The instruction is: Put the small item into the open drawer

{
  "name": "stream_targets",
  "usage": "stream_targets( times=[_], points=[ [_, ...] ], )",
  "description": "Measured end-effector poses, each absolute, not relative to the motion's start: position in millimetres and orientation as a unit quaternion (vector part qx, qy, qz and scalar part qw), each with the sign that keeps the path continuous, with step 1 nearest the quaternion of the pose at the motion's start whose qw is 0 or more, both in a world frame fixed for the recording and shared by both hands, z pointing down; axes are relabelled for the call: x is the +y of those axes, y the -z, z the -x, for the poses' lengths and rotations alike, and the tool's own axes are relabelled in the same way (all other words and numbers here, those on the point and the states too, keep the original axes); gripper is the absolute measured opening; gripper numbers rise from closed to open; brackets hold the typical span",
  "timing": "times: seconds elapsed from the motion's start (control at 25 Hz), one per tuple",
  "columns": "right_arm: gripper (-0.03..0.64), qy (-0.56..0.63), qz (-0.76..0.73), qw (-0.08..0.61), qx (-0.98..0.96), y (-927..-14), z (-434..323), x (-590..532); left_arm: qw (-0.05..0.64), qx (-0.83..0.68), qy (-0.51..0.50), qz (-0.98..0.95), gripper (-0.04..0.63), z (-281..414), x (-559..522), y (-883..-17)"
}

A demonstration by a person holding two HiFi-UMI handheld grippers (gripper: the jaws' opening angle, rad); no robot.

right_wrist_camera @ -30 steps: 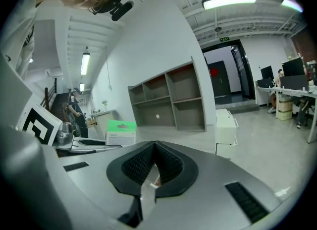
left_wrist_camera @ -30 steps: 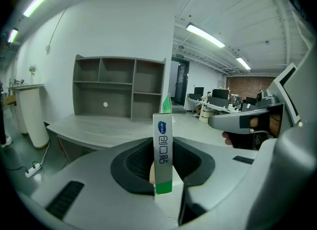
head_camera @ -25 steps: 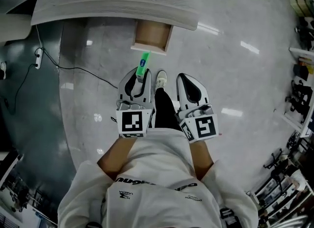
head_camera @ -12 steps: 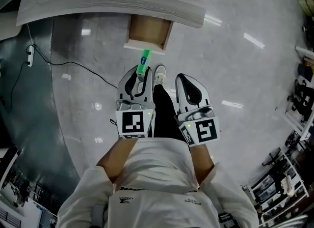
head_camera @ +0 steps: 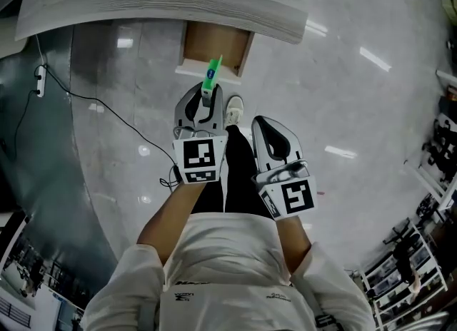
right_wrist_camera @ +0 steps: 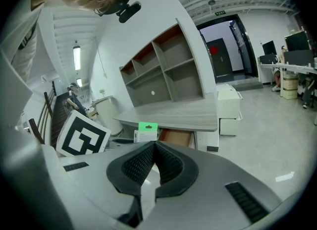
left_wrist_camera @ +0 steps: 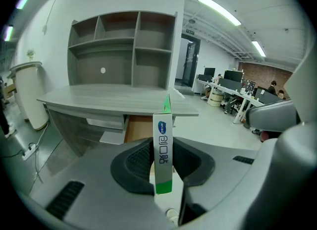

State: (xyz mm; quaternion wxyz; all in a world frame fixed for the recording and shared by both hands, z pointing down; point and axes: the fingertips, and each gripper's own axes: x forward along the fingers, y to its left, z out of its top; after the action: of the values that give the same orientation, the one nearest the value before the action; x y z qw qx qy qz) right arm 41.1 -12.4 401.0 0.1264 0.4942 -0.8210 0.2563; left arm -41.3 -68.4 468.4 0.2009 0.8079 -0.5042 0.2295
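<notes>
I'm pinching the slim white-and-green cardboard box [head_camera: 211, 74] in the left gripper [head_camera: 207, 98], near the open brown wooden drawer [head_camera: 214, 43]; I should clear its front lip before releasing. The right gripper [head_camera: 265, 124] is sitting closed, empty.

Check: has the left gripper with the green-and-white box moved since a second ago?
Yes. The left gripper has moved toward the open wooden drawer; its green-and-white box now overlaps the drawer's front edge.

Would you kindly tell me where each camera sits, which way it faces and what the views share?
Head view: on the head, facing down at desk and drawer; arms, left gripper, right gripper show.
Left gripper view: on that gripper, facing the desk; jaws clamp the box.
Right gripper view: likewise facing the desk; jaws shut, empty.
Shared: box, desk, drawer.
</notes>
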Motion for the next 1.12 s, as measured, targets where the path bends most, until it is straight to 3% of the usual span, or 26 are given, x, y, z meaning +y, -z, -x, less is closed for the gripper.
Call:
stream_targets(
  times=[1.12],
  points=[
    [0.032,-0.280,-0.484,0.144,-0.816,-442,-52,-6,0.230,-0.500,-0.292,-0.782,0.097,37,-107,-568]
  ],
)
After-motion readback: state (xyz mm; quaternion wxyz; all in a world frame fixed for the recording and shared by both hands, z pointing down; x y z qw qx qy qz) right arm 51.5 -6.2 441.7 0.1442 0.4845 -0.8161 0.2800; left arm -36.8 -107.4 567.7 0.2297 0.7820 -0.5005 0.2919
